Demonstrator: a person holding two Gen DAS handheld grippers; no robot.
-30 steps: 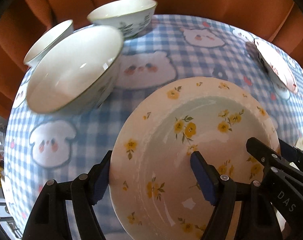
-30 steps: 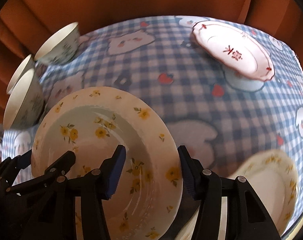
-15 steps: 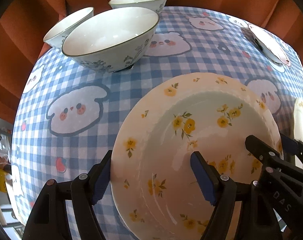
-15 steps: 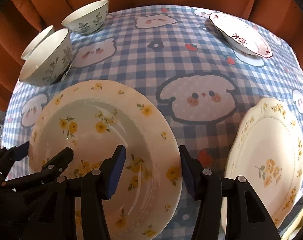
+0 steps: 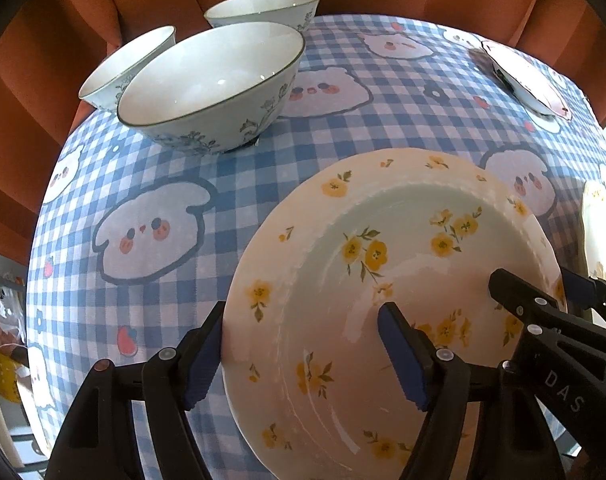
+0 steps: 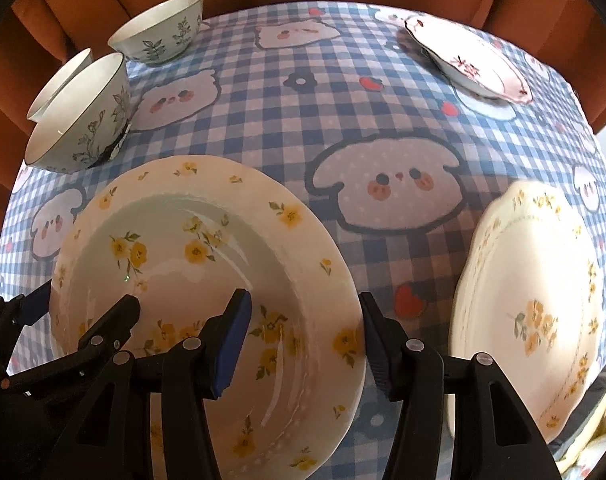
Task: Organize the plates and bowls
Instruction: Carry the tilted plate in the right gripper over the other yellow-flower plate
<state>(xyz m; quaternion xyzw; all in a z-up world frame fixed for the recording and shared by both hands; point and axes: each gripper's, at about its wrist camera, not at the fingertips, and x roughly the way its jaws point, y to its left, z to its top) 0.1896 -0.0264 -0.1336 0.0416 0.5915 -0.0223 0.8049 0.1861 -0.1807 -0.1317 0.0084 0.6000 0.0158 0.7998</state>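
Both grippers hold one deep plate with yellow flowers (image 5: 387,280), above the blue gingham tablecloth with cartoon animal faces (image 5: 151,184). Left gripper (image 5: 303,354): blue-padded fingers straddle the plate's left rim, one pad against the outer edge, the other inside the well; clamped on it. Right gripper (image 6: 305,340): same arrangement on the right rim, closed on the plate; in the left wrist view its body shows the white letters "DAS". Plate tilted; whether its underside touches the cloth cannot be told. Far left: three white bowls with dark leaf print, grouped close; nearest bowl (image 5: 213,88), a second bowl (image 5: 123,68) just beside it to the left, a third bowl (image 5: 263,4) behind. Far right: pink-rimmed dish (image 6: 469,66) bearing a red mark, not legible. Right of the held plate, well apart: cream scalloped plate (image 6: 531,300) with yellow flowers, lying at the table edge.
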